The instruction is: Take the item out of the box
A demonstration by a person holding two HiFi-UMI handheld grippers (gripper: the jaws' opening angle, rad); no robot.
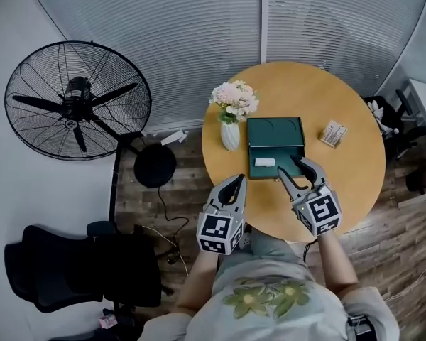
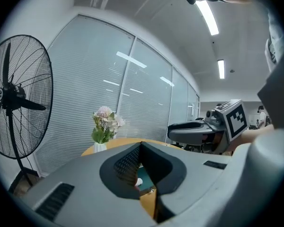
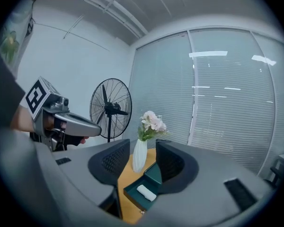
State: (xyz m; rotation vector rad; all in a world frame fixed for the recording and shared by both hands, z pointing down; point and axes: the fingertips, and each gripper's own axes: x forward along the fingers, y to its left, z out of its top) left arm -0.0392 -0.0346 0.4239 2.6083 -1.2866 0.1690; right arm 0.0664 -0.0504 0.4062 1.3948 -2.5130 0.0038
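We held the right hand-held gripper (image 1: pixel 291 164) at the near right corner of the open green box (image 1: pixel 273 135), its jaws spread wide with nothing between the pads. The box sat on the round wooden bench (image 1: pixel 341 183), and the small white item (image 1: pixel 265 163) lay inside its tray, clear of both grippers. Our left hand-held gripper (image 1: pixel 238 181) had its jaws closed together on nothing, at the bench's near edge. A vase of flowers (image 1: pixel 230 133) stood just beside the box.

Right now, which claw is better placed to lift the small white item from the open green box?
The right claw: open at the dark green box, near the small white item; the left claw is shut, farther off.
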